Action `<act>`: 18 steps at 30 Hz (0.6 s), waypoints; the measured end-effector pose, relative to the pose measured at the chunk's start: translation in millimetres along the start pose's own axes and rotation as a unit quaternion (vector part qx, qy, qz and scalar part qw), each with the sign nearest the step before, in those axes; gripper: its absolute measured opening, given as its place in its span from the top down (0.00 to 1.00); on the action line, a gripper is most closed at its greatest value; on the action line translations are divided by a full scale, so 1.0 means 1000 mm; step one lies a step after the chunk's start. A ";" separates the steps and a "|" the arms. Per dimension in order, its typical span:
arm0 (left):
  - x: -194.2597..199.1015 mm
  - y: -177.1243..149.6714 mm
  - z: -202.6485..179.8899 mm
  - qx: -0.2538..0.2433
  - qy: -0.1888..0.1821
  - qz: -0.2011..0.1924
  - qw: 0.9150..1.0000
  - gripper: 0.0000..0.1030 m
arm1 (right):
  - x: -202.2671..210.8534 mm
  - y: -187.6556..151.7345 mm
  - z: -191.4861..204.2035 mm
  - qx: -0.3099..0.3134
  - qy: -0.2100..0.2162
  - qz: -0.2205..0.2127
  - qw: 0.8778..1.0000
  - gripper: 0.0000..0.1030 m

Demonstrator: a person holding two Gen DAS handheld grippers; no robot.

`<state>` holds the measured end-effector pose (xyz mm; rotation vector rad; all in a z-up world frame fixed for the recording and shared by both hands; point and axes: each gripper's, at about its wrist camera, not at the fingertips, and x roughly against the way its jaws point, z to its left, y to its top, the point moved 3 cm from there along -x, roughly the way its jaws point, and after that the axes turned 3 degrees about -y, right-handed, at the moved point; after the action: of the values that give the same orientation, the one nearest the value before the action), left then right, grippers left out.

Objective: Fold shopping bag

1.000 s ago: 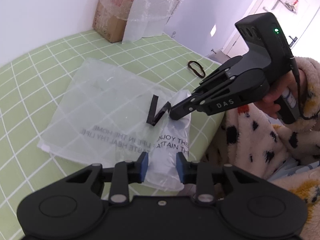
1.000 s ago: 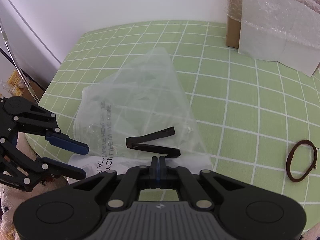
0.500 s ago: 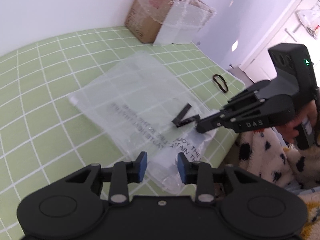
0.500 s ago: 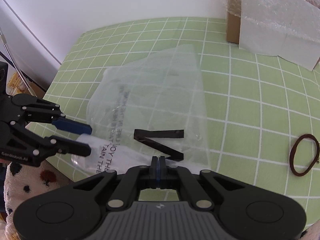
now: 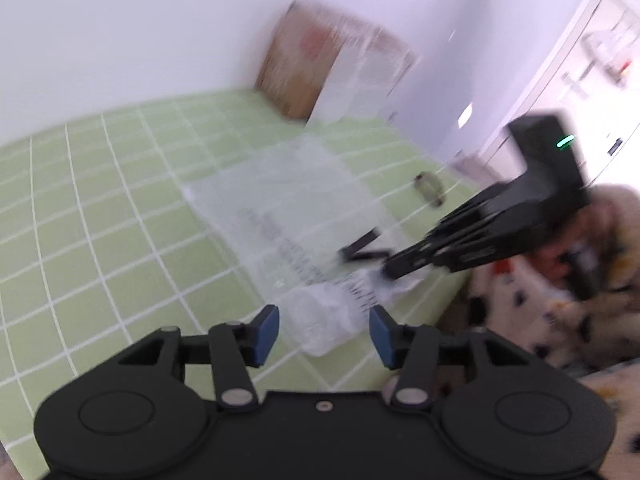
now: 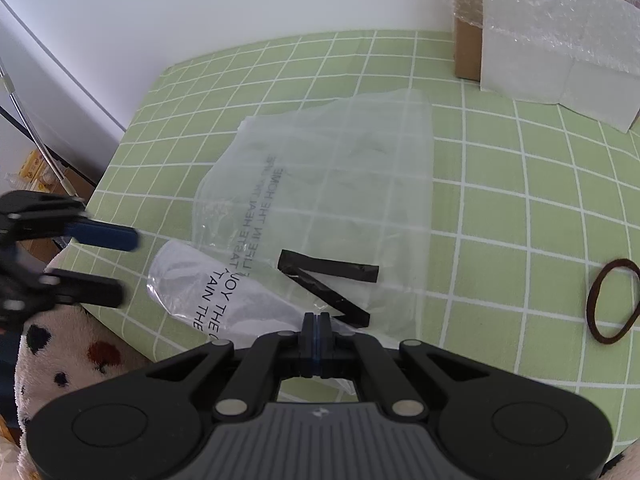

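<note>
A clear plastic shopping bag [image 6: 340, 184] with black lettering and a black strap handle [image 6: 328, 276] lies flat on the green checked table [image 6: 520, 208]. It also shows, blurred, in the left wrist view [image 5: 292, 216]. My right gripper [image 6: 316, 320] is shut on the bag's near edge beside the handle; it shows from the side in the left wrist view [image 5: 390, 268]. My left gripper [image 5: 324, 330] is open, apart from the bag, at its crumpled near corner [image 5: 328, 320]; it appears at the left of the right wrist view [image 6: 120, 264].
A cardboard box wrapped in bubble wrap [image 6: 552, 28] stands at the back of the table. A brown hair band [image 6: 614, 300] lies to the right. The table's front edge [image 6: 120, 332] runs just below the bag, with a spotted fleece sleeve [image 6: 72, 356] beyond it.
The right gripper has dragged and turned the bag on the table, keeping hold of its edge. The left gripper has swung left and back from the bag's corner, jaws wider open.
</note>
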<state>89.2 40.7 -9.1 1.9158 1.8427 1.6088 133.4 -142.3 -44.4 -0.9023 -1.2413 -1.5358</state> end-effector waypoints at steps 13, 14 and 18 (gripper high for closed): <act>-0.082 -0.004 -0.015 0.071 0.070 0.006 0.995 0.82 | 0.002 -0.003 -0.004 -0.015 0.008 -0.010 1.000 1.00; -0.083 -0.006 -0.014 0.076 0.079 0.003 0.994 0.83 | 0.002 -0.003 -0.004 -0.014 0.007 -0.011 1.000 1.00; -0.085 -0.010 -0.006 0.120 0.090 0.010 0.989 0.88 | 0.001 -0.002 -0.003 -0.012 0.005 -0.010 1.000 1.00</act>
<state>98.9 -23.5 -65.4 1.9390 2.1863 1.6845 130.7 -145.1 -44.4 -0.8993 -1.2292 -1.5724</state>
